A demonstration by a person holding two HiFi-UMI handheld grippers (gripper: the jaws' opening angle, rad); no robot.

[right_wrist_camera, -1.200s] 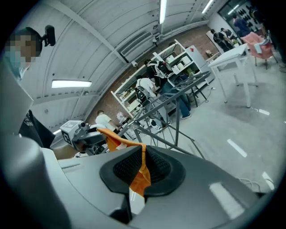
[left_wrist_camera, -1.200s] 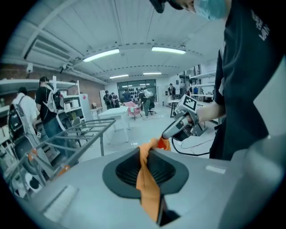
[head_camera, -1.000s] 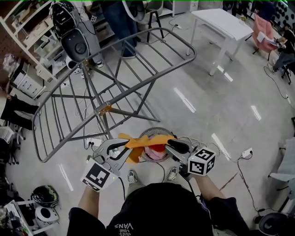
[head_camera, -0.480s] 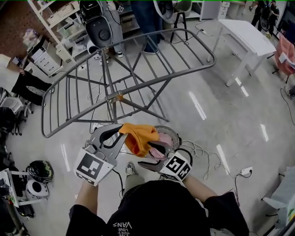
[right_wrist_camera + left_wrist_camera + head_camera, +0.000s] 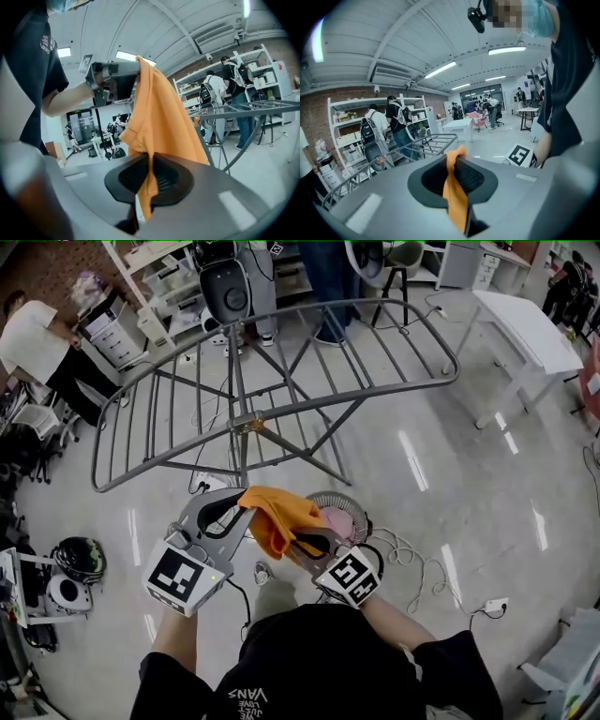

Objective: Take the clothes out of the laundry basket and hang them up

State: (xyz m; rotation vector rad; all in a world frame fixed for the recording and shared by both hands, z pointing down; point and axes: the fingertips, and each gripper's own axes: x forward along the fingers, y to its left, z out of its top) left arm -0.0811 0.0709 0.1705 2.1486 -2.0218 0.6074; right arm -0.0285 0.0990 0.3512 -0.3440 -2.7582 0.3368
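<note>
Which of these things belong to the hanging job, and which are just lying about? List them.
Job in hand:
- orange garment, pinched by the left gripper and by the right gripper, whose jaws have just closed on it
- drying rack
- laundry basket, pink cloth inside

Lying about:
- helmet
- white table
- floor cable

Orange fabric garment (image 5: 275,517) regripped.
The right gripper (image 5: 305,545) has swung in beside the left gripper (image 5: 236,507), its jaws just closed on the now-bunched garment.
</note>
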